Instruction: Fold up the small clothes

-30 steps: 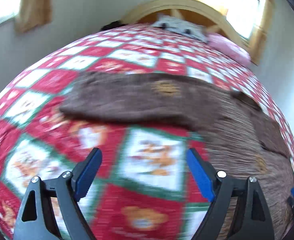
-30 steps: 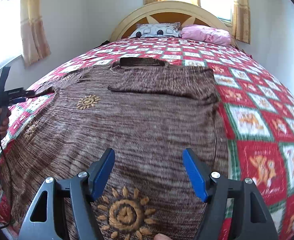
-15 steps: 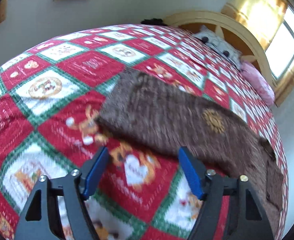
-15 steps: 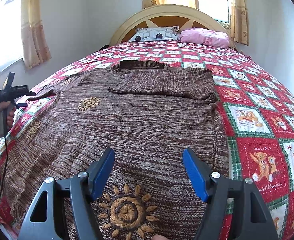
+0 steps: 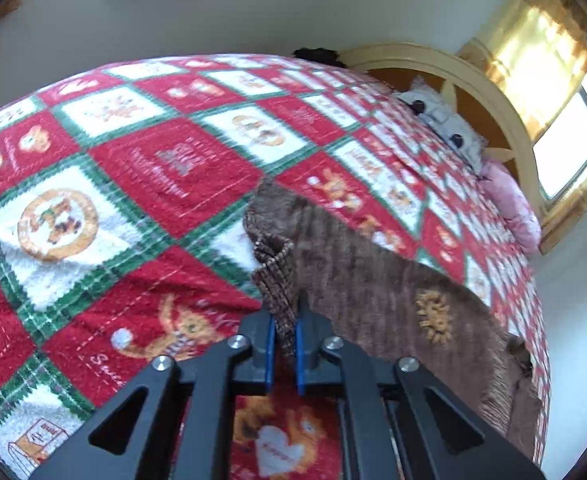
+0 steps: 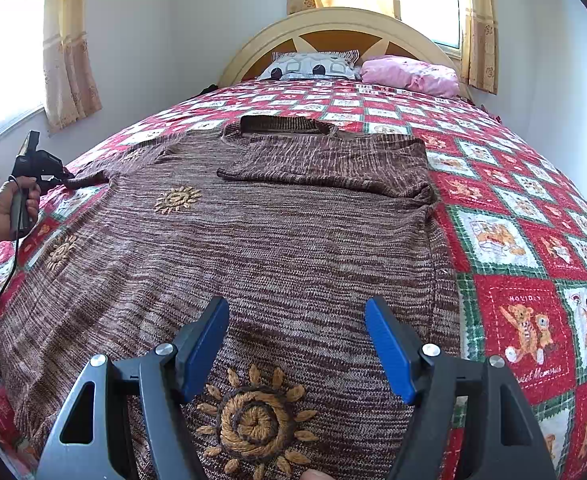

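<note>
- Your left gripper (image 5: 283, 334) is clamped on the ribbed cuff (image 5: 273, 276) of the sweater's left sleeve (image 5: 373, 292), out on the quilt (image 5: 133, 208).
- That bite looks thin: pull hard and the knit could slide out of the pads.
- The sweater (image 6: 277, 248) lies flat mid-bed, its right sleeve (image 6: 333, 160) already folded across the chest.
- Your right gripper (image 6: 297, 344) hangs over the hem, jaws apart, holding nothing.
- Nothing pins the body, so dragging the sleeve may shift it and undo that first fold.
</note>
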A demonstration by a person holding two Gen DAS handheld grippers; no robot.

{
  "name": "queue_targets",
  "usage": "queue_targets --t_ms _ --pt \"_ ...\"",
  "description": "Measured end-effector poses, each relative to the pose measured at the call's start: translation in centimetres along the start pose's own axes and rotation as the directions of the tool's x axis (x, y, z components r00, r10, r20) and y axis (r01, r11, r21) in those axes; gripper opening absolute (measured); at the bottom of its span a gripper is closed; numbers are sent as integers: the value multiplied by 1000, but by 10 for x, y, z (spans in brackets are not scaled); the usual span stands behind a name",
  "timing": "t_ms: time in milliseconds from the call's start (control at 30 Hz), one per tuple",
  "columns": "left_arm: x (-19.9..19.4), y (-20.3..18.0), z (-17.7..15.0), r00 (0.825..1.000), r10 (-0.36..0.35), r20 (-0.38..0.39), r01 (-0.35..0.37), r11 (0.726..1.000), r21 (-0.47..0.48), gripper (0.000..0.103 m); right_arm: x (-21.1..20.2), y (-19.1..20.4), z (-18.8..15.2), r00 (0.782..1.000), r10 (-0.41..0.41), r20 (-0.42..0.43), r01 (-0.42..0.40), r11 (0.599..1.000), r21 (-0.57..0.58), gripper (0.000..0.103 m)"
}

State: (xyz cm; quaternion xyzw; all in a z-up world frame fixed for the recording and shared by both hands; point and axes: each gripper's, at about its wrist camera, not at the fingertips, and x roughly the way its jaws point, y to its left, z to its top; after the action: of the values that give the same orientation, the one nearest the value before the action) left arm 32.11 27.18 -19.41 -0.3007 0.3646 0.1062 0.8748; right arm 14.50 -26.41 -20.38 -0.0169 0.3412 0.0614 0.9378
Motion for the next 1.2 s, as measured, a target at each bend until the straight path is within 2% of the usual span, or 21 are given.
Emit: queue_targets --t_ms 233,433,633,700,833,933,967,1067,1100,1133,1167,1200 --pt "-33 -59 5 990 -138 36 134 988 80 7 0 0 0 1000 -1 0 1 1000 2 71" --pt "-49 -130 1 966 -257 23 252 957 141 7 0 0 0 1000 -2 0 2 1000 1 71" --pt "-59 -215 -31 919 -393 -39 391 893 223 7 1 0 0 1000 2 -1 -2 1000 4 72" --pt "-57 -241 -48 908 -413 -69 416 871 261 7 1 1 -1 1000 4 -4 -4 1000 4 72" --pt "-43 -285 -91 896 -423 -135 443 833 332 7 2 0 0 1000 14 -6 -14 1000 3 74" --pt "-23 -311 -134 905 -387 -178 426 811 401 8 2 -2 0 1000 31 -2 -31 999 11 74" --pt "-18 -316 -147 902 -378 -209 432 798 421 9 1 -3 -1 999 39 -1 -39 999 16 75" --pt "-9 -332 -184 909 -296 -293 412 747 522 12 1 -8 0 998 67 2 -67 997 37 75" --pt "-12 -334 -193 908 -293 -300 416 715 562 12 2 -8 0 998 71 2 -71 997 39 76" --pt "-18 -334 -198 907 -300 -295 420 686 594 19 2 -8 0 997 73 2 -73 997 39 76" --pt "-24 -332 -201 907 -307 -290 422 668 613 22 2 -7 0 997 73 1 -73 997 37 76" --pt "-31 -329 -199 906 -319 -279 423 653 628 31 2 -7 0 997 72 -1 -72 997 35 77"
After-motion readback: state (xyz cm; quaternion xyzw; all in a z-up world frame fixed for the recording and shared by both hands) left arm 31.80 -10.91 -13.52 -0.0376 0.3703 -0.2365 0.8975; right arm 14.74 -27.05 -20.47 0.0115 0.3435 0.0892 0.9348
